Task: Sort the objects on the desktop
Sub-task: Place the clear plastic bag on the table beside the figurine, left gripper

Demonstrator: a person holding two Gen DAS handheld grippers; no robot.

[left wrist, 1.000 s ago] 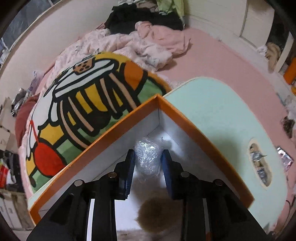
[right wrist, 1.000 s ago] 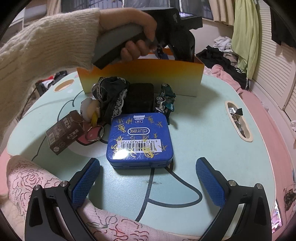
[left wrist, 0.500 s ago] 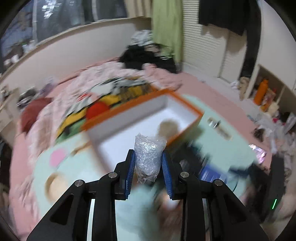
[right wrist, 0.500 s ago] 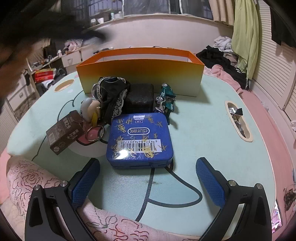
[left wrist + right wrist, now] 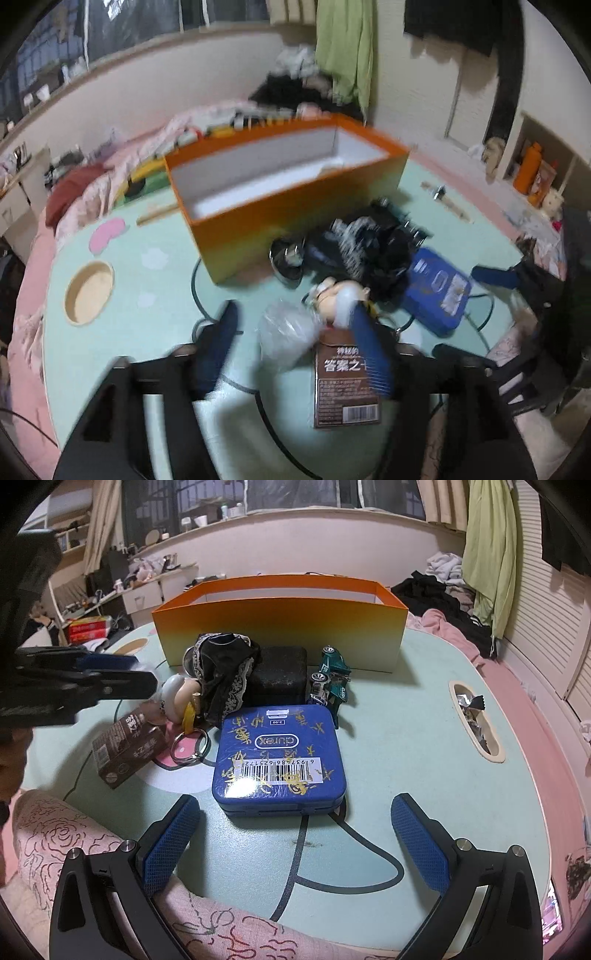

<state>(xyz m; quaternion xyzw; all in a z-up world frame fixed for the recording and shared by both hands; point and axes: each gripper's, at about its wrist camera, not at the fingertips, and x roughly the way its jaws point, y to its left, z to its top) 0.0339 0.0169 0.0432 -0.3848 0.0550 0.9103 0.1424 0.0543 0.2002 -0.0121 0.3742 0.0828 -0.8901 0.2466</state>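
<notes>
An orange box [image 5: 295, 192] with a white inside stands at the back of the mint table; it also shows in the right wrist view [image 5: 280, 624]. My left gripper [image 5: 299, 332] is open over the table's near left, with a crumpled clear plastic bag [image 5: 288, 332] loose between its spread fingers, blurred. A brown carton [image 5: 345, 387], a round toy figure [image 5: 340, 295], black lace cloth [image 5: 225, 668], a black case [image 5: 282, 675], a green toy car [image 5: 332, 675] and a blue tin [image 5: 280, 760] lie in front of the box. My right gripper [image 5: 295, 838] is open and empty just short of the tin.
A key ring [image 5: 190, 744] lies by the carton. A slot in the table [image 5: 476, 720] at the right holds foil wrappers. A round recess [image 5: 88, 291] sits at the left. A pink patterned cloth [image 5: 92, 867] drapes over the table's near edge. A bed with clothes lies behind.
My left gripper has lifted the plastic bag out of the orange box, swung back to the table's near left and opened. The right gripper has not moved.
</notes>
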